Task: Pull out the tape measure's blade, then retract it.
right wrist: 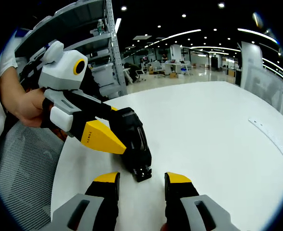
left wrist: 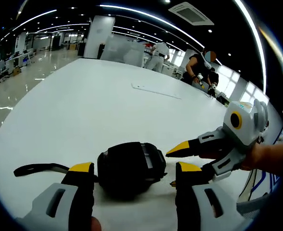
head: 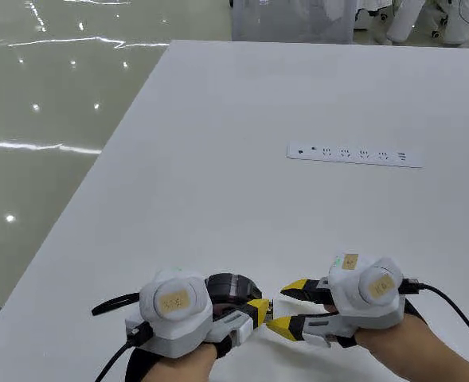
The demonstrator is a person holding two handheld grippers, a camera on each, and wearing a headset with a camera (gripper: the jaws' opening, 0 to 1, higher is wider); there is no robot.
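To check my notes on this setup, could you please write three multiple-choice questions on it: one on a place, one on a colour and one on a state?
1. Where does the power strip lie?
A. On the table, farther from the person than the tape measure
B. Under the tape measure
C. On the floor

2. What colour are the grippers' fingertips?
A. Red
B. Yellow
C. Blue

3. How is the tape measure's blade?
A. Drawn far out across the table
B. Wound round a gripper
C. Inside the case

Answers: 1 A, the head view shows the strip flat on the table past the tape measure. 2 B, every tip is yellow. 3 C, no length of blade shows outside the case.
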